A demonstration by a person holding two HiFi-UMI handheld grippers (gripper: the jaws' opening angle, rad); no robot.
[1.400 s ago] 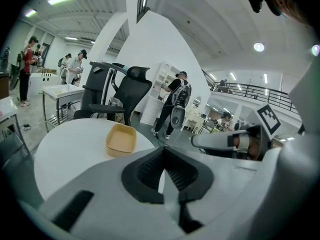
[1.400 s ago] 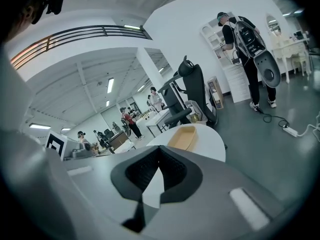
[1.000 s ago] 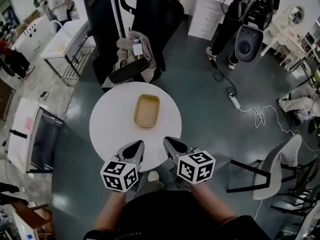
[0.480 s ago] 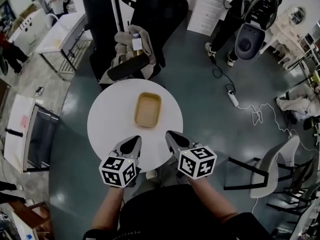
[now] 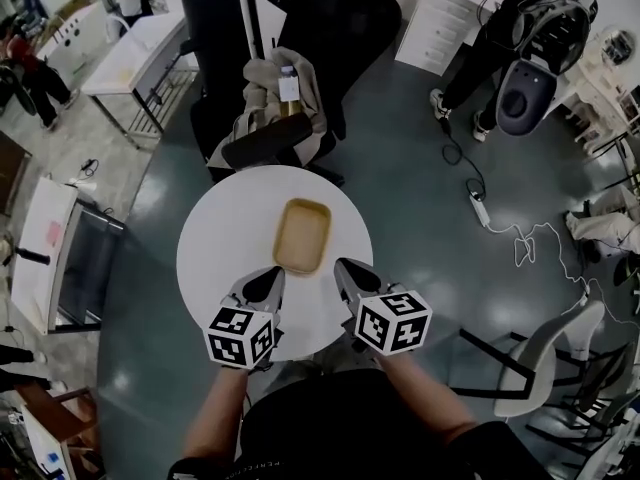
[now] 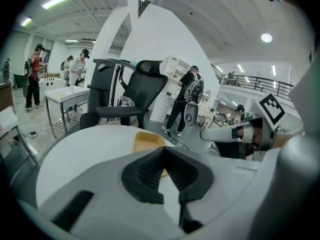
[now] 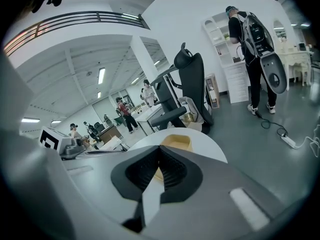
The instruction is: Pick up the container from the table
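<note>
White round table (image 5: 215,253) on grey-green floor (image 5: 420,223)

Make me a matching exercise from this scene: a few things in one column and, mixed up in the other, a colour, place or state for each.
Things:
1. container
2. table
3. office chair
4. left gripper

Descriptions:
A. black, standing beyond the table
B. shut and empty, over the table's near edge
C. tan, lying on the table
D. white and round

Pairs: 1-C, 2-D, 3-A, 4-B
</note>
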